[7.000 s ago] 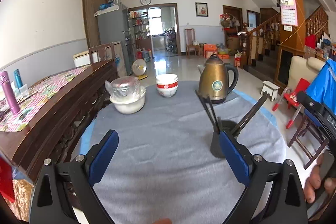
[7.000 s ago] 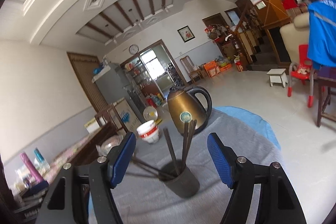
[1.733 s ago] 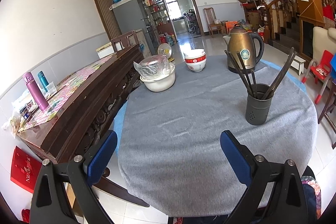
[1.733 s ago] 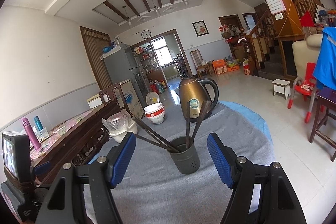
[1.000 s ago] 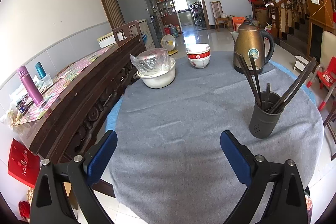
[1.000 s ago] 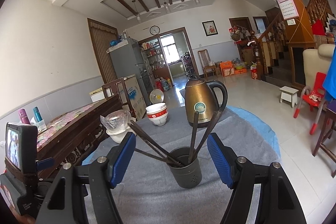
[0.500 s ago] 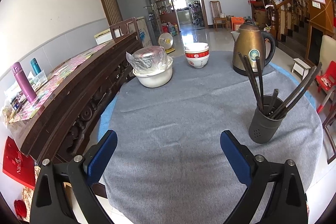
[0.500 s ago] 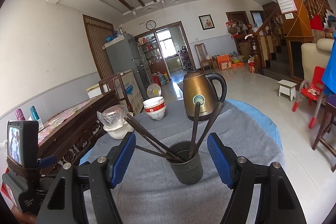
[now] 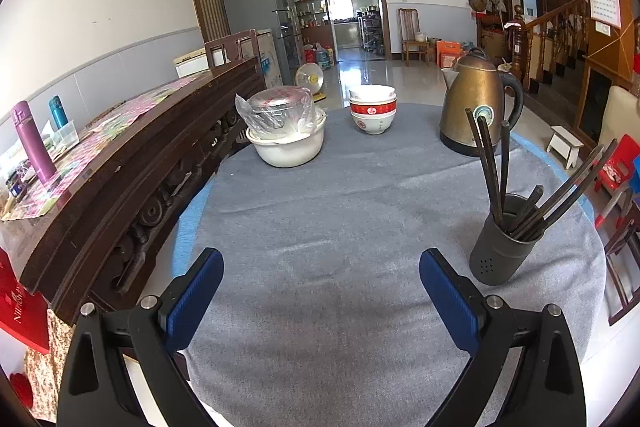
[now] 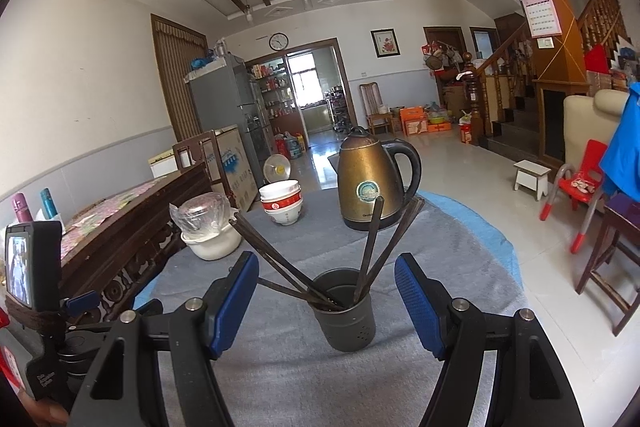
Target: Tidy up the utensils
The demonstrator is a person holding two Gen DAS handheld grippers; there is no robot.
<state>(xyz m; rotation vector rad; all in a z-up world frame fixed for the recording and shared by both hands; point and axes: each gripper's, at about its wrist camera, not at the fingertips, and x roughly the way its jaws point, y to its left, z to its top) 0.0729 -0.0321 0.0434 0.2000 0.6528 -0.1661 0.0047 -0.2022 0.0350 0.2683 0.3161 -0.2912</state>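
Note:
A dark grey holder cup [image 9: 502,243] [image 10: 345,311] stands on the round table's grey cloth [image 9: 320,247], with several dark chopsticks [image 9: 490,163] [image 10: 280,259] fanning out of it. My left gripper [image 9: 320,291] is open over bare cloth near the front edge, the cup off to its right. The right gripper [image 10: 326,301] is open too, its blue pads standing either side of the cup and apart from it, the cup a little beyond them. Nothing is held by either.
A bronze kettle [image 9: 476,107], stacked red-and-white bowls [image 9: 373,109] and a white pot with a bagged lid [image 9: 284,131] stand at the table's far side. A dark wooden sideboard [image 9: 120,163] runs along the left. Chairs [image 10: 576,187] stand to the right.
The left gripper has drifted a little forward over the cloth, so the table objects look slightly nearer. The right gripper has stayed around the cup.

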